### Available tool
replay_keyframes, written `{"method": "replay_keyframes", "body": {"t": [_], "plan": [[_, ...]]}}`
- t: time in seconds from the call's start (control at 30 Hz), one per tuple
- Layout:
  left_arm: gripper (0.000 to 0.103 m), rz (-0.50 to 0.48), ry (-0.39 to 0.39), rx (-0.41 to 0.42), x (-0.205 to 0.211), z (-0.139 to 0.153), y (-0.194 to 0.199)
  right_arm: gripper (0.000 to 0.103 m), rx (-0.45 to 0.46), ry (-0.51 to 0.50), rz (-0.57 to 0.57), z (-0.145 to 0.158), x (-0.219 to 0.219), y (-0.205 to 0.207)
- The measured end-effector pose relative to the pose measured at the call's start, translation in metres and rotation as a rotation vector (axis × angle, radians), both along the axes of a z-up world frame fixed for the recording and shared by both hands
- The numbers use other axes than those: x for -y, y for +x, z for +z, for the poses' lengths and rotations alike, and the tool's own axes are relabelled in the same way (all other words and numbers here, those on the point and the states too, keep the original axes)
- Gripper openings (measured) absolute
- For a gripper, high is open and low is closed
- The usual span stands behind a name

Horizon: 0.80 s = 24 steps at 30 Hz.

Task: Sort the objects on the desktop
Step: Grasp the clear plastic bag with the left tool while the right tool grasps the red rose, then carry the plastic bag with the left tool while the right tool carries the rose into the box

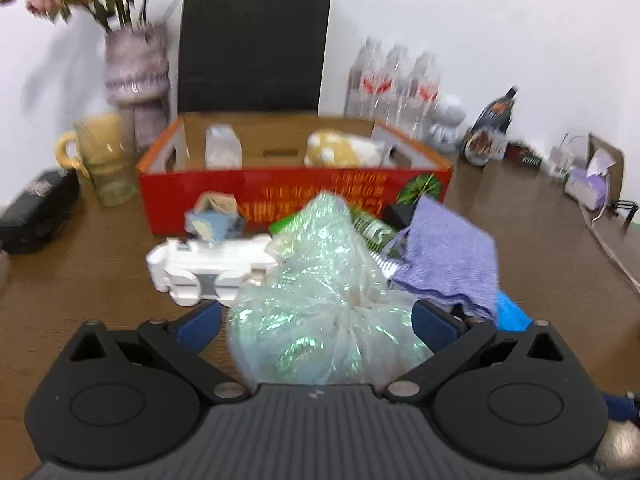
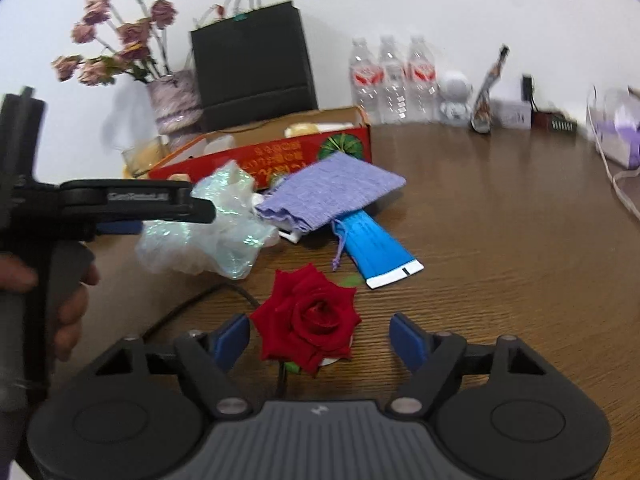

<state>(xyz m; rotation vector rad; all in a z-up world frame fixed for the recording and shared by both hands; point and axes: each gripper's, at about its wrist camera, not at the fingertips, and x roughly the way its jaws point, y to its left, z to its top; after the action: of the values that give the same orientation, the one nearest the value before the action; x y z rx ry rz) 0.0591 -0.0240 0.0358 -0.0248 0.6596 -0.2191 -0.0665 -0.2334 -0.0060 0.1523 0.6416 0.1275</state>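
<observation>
While the left gripper (image 1: 316, 318) has its fingers spread wide around a shiny plastic bag (image 1: 320, 300) on the brown table (image 1: 80, 280), the right gripper (image 2: 320, 340) is also wide apart, with a red rose (image 2: 310, 318) between its blue pads. Just behind lie a purple pouch (image 2: 332, 192) and a red box (image 1: 296, 184).

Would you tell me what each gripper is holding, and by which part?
Neither holds anything: the left gripper is open around the iridescent bag, the right gripper open around the red rose.
</observation>
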Motion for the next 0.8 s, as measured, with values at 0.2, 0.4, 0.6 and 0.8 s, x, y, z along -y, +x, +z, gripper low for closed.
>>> {"method": "replay_keyframes", "body": {"t": [0.2,0.4,0.6,0.8], "plan": [[0.016,0.023,-0.036,-0.055,-0.008,-0.012,-0.005,0.055,0.007,-0.019,-0.023,-0.007,-0.004,0.007],[0.012,0.043,-0.096,0.048,-0.025,0.011,-0.058,0.047,0.016,-0.101,-0.018,-0.007,-0.016,0.011],[0.012,0.069,-0.098,0.077,-0.042,0.022,-0.090,0.043,0.062,-0.097,-0.006,0.007,-0.016,-0.003],[0.012,0.059,-0.152,0.162,-0.058,0.058,-0.091,0.043,0.119,-0.085,0.029,0.048,-0.016,0.045]]}}
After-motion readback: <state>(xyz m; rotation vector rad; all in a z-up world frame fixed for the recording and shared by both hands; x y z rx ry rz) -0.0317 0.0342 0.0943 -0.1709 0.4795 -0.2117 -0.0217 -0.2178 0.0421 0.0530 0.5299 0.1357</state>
